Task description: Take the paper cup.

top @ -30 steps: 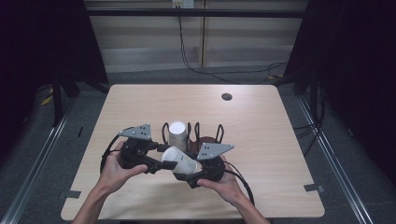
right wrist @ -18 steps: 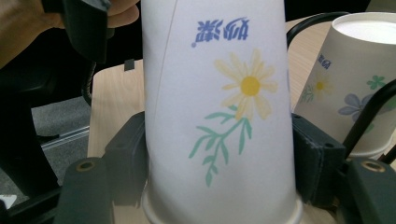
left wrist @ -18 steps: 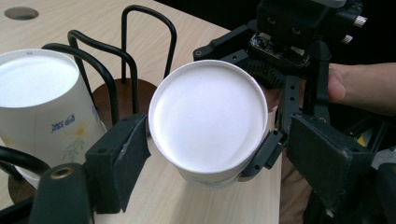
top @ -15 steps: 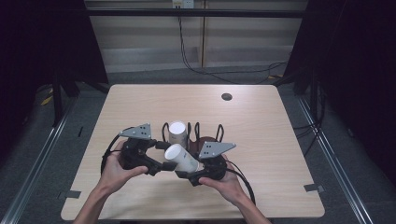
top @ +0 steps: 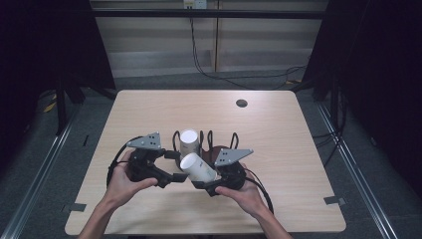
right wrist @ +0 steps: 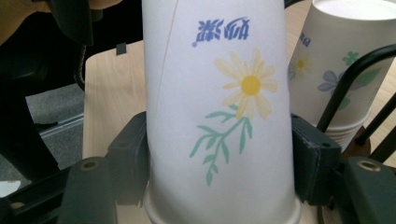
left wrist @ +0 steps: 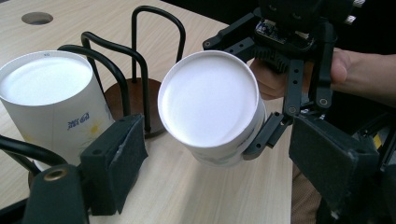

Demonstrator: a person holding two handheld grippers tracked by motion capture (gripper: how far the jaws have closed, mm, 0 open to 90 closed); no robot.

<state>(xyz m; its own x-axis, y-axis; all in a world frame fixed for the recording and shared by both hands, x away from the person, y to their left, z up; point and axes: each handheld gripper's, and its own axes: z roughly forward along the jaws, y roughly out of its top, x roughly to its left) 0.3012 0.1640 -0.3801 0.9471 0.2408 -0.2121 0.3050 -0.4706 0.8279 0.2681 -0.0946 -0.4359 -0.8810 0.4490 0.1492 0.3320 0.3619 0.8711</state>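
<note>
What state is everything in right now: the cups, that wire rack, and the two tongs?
Held paper cup: tilted, bottom toward the left tongs, clamped by the right tongs.
Stack of paper cups: upside down in the rack.
Wire rack: upright on the table, some loops free.
Right tongs: shut on the held cup.
Left tongs: open, holding nothing.

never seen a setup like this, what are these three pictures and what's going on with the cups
A person sits at a light wooden table, holding a black two-jaw hand gripper in each hand. The wide picture is taken from above; the other two come from cameras riding on each gripper. The right gripper is shut on a white paper cup with a yellow flower print, held tilted, its bottom facing the left gripper, which is open. Behind it, a stack of similar flowered cups stands in a black wire rack on a round brown base.
</note>
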